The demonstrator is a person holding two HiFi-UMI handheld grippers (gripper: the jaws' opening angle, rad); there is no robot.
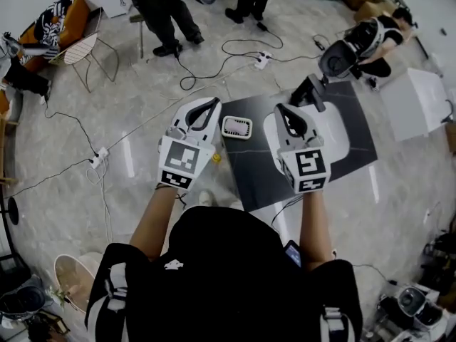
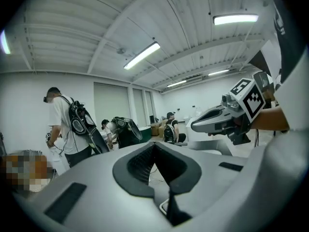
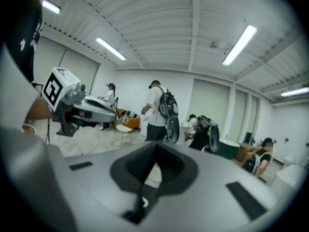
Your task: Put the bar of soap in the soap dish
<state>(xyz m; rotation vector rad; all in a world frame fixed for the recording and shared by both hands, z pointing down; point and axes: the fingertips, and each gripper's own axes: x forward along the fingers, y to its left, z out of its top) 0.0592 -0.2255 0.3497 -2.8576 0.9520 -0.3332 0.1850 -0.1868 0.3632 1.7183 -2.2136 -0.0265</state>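
Note:
In the head view a small white soap dish (image 1: 236,127) sits on the dark tabletop (image 1: 249,173), between and below the two raised grippers. Its inside looks pale pinkish; I cannot tell if that is the bar of soap. My left gripper (image 1: 211,105) is held up to the left of the dish, with its jaws shut and nothing between them (image 2: 154,145). My right gripper (image 1: 282,110) is up to the right, over a white basin, also shut and empty (image 3: 155,154). Both point almost level across the room, and each shows in the other's view.
A white basin (image 1: 335,135) with a black fitting (image 1: 311,91) lies on the table's right part. A small yellow thing (image 1: 216,158) sits by the table's left edge. Cables (image 1: 235,48) cross the marble floor. People (image 1: 162,9) and a chair (image 1: 78,48) stand farther off.

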